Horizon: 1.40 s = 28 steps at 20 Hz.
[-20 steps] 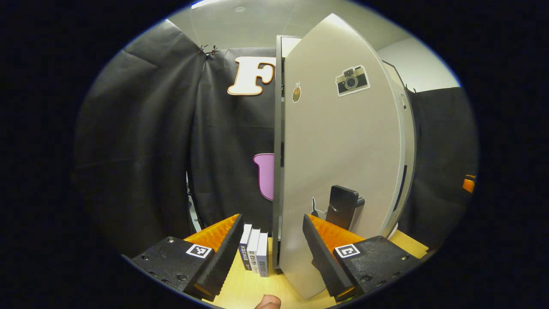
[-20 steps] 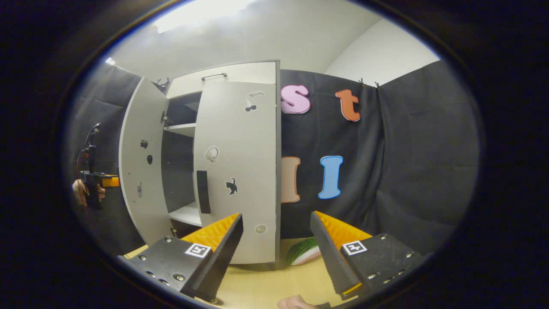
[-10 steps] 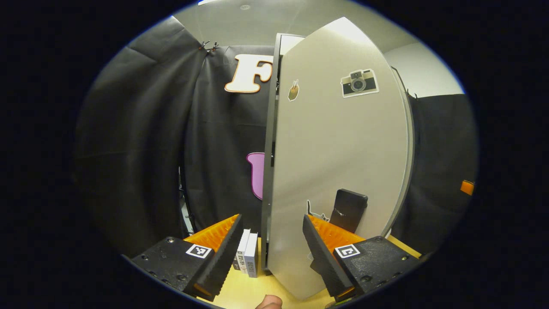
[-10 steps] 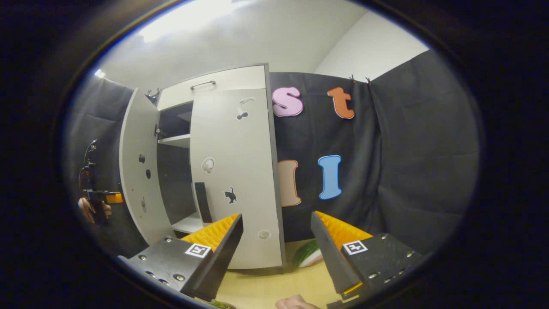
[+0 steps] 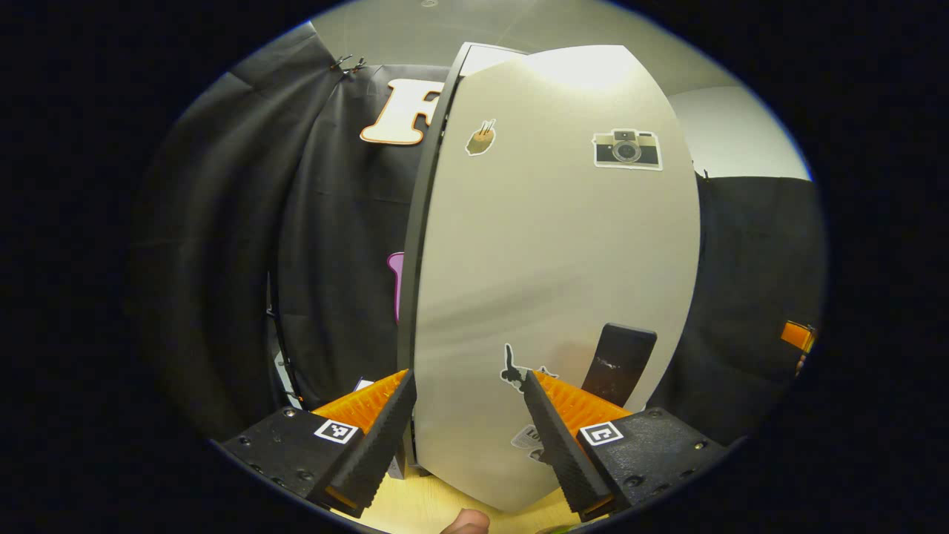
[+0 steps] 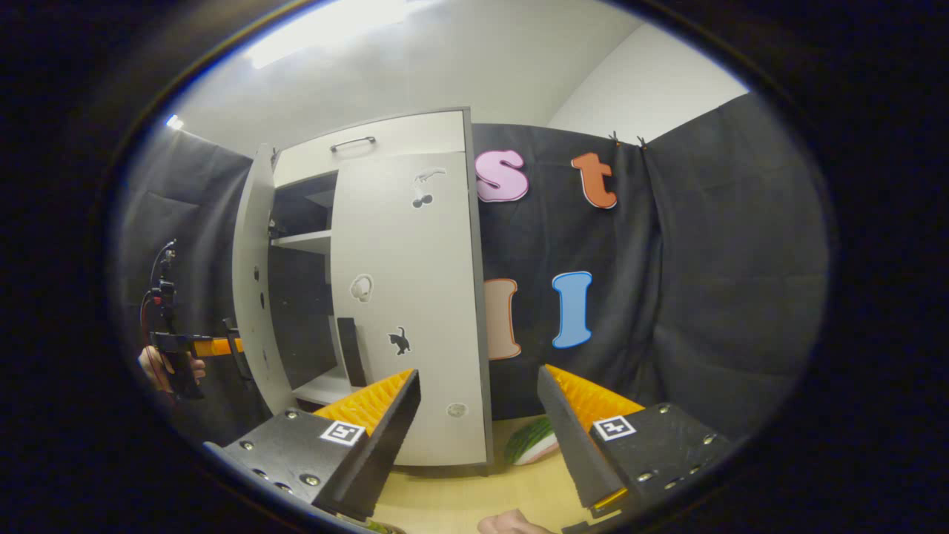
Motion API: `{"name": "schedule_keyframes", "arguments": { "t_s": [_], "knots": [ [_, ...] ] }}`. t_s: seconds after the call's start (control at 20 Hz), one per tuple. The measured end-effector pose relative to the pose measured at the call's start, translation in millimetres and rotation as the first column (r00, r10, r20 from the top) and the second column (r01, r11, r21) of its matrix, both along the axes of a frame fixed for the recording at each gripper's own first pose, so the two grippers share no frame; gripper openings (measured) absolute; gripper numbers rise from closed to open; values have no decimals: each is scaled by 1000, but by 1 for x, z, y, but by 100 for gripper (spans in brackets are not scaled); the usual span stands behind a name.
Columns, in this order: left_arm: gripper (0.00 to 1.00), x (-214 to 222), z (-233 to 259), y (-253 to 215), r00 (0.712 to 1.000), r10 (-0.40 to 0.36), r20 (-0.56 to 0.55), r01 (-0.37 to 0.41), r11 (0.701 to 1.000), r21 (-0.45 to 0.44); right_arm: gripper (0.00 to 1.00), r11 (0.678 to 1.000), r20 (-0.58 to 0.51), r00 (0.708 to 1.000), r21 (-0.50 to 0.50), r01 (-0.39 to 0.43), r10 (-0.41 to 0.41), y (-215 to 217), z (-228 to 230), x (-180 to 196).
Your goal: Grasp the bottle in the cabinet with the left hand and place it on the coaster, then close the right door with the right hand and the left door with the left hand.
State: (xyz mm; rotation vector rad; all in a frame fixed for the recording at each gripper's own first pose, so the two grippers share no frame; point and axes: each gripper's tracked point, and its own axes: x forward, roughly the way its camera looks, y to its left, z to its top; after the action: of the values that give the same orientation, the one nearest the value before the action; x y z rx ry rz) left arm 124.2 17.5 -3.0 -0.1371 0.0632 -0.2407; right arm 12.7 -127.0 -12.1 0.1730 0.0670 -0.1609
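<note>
**Left door half shut, right door already closed**

In the left gripper view the left gripper (image 5: 468,437) stands with its fingers spread wide and nothing between them, ribbed pads (image 5: 365,397) facing inward across the bottom of the frame. The gap straddles the lower edge of the left door (image 5: 556,259), which rises through the centre and right of the frame. I judge the wide spread is there so a finger can push on the flat panel rather than pinch it; whether a pad is touching the door I cannot tell. The door is a smooth, matt, pale board with a thin dark edge, stickers on its face and a dark rectangular handle (image 5: 619,360) at lower right. A thumb tip (image 5: 465,523) shows at the bottom edge, over pale wood table (image 5: 404,512).

In the right gripper view the right gripper (image 6: 478,437) is also wide and empty, held back from the cabinet (image 6: 371,297) at centre left, apparently idle. The right door (image 6: 408,311) lies flush with the cabinet front, so its part looks done. The left door is angled out at the left of the frame, showing a dark interior and a white shelf (image 6: 304,239). Beyond it, at far left, a hand (image 6: 164,366) holds the left gripper against that door's outer side.

The bottle and coaster cannot be made out; a green striped object (image 6: 530,443) lies on the table at lower centre, beside the cabinet's foot.
</note>
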Motion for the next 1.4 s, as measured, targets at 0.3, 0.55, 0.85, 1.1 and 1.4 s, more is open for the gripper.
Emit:
{"name": "schedule_keyframes", "arguments": {
  "t_s": [0.3,0.55,0.85,1.1,1.4],
  "knots": [
    [88,-1,-10,-6,1000,6,-6,-6,999,33,96,999,-7,1000,-35,-3,3,-3,0,-2],
    [88,-16,-12,4,999,33,-15,-33,999,16,96,999,-1,999,-15,-34,34,4,-1,-2],
    [93,-40,-6,16,998,58,-2,-58,998,7,96,995,5,996,-34,-94,95,7,0,1],
    [93,-57,-4,19,998,66,4,-66,998,20,96,992,3,993,-43,-121,121,11,-1,0],
    [93,-76,8,20,995,95,38,-96,995,33,92,987,18,987,-30,-157,157,15,3,1]
  ]
}}
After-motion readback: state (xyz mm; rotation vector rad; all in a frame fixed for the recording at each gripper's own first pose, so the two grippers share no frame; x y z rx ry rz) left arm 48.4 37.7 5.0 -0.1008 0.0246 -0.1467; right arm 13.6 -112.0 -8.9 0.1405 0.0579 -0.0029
